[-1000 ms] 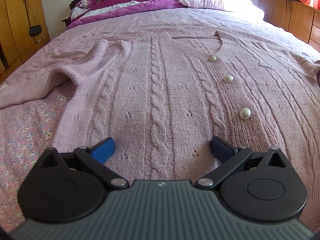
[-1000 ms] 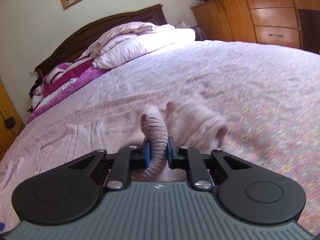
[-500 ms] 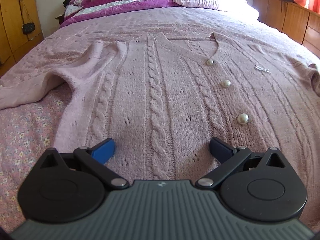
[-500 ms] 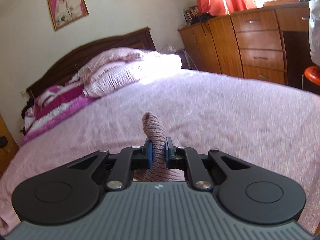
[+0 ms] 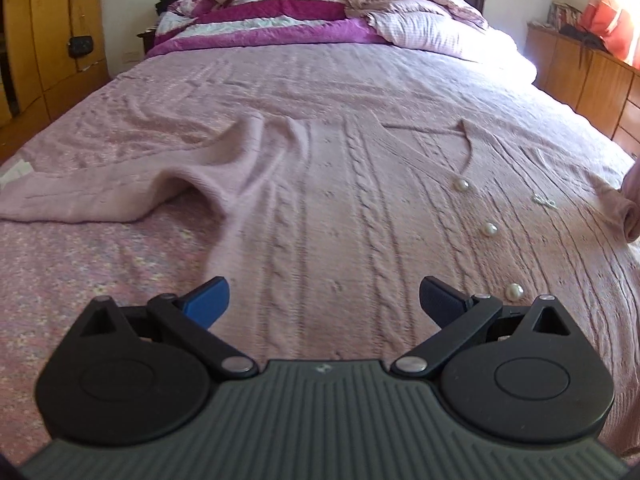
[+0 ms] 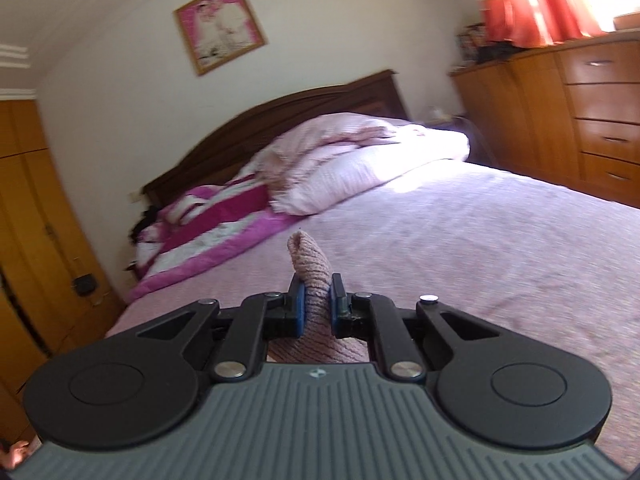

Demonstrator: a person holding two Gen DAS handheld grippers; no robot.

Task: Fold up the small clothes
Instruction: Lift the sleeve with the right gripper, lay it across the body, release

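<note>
- Pink knit cardigan [image 5: 360,216] lies flat on the bed [image 5: 100,280], buttons up.
- My left gripper [image 5: 323,300] hovers over its hem, fingers spread wide, holding nothing.
- My right gripper [image 6: 316,304] pinches a sleeve [image 6: 311,264], lifted off the bed, cuff poking up between the pads.

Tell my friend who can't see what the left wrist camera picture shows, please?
A pink cable-knit cardigan with pearl buttons lies spread flat on a bed. The left gripper hovers open over its lower edge, holding nothing. One sleeve trails off to the left.
</note>
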